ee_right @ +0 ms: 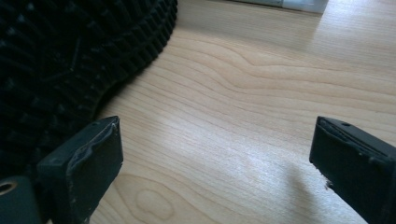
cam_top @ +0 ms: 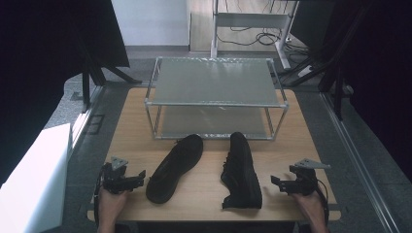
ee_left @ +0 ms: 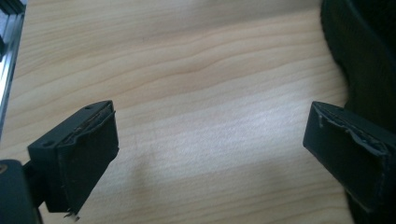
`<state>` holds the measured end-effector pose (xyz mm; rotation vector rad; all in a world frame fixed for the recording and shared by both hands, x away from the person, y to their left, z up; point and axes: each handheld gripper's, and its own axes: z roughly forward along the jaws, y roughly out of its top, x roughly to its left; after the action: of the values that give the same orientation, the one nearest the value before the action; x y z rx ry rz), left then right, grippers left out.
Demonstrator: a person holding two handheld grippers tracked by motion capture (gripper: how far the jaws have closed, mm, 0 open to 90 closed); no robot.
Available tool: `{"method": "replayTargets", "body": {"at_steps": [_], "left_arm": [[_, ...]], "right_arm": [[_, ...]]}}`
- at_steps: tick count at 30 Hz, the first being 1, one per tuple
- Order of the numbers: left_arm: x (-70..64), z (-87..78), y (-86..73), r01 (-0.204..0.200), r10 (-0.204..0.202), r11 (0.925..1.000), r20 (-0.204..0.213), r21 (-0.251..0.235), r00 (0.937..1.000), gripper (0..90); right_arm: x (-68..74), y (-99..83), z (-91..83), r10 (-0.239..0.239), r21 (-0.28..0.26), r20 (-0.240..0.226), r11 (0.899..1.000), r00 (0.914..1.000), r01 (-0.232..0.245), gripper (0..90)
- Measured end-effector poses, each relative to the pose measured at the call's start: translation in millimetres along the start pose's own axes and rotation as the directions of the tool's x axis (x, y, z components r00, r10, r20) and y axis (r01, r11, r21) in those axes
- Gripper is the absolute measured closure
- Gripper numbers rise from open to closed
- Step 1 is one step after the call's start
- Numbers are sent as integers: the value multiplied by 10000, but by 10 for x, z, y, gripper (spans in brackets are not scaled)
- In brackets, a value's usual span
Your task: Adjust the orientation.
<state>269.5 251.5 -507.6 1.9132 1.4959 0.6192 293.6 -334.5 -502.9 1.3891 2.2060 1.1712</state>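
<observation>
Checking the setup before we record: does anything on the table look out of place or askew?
Yes. Both black shoes lie tipped over in front of the rack: the left shoe rests sole-up and angled, and the right shoe lies on its side. Both tongs stand open, apart from the shoes.

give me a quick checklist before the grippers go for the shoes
1. Left gripper open: ok, jaws wide apart.
2. Right gripper open: ok, nothing between its jaws.
3. Left shoe within reach: ok, lying sole up beside the left gripper.
4. Right shoe within reach: ok, on its side, tread facing the right gripper.
5. Rack shelves free: top ok; lower cannot tell fully.
6. Shoes apart from each other: ok.
</observation>
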Motion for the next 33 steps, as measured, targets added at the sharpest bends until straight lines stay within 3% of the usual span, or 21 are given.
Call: {"method": "replayTargets", "body": {"at_steps": [8,13,20,27,33], "left_arm": [[-61,-1,10,-282,287,9991,170,-315,9994,0],[-22,-21,13,0,4,9990,78,-456,10000,0],[46,-31,0,183,-193,9991,-255,-389,9995,0],[40,-13,-9,-2,-3,9999,-381,-143,9993,0],[13,14,-11,-247,251,9996,-252,141,9994,0]], "right_arm": [[19,3,1,-281,-140,31,9995,9996,282,0],[17,6,0,-308,-163,-25,9994,9995,308,0],[35,11,6,-407,-137,-53,9991,9992,407,0],[47,11,20,-464,-40,-109,9989,9989,464,0],[54,15,13,-525,-141,-51,9985,9986,524,0]]}}
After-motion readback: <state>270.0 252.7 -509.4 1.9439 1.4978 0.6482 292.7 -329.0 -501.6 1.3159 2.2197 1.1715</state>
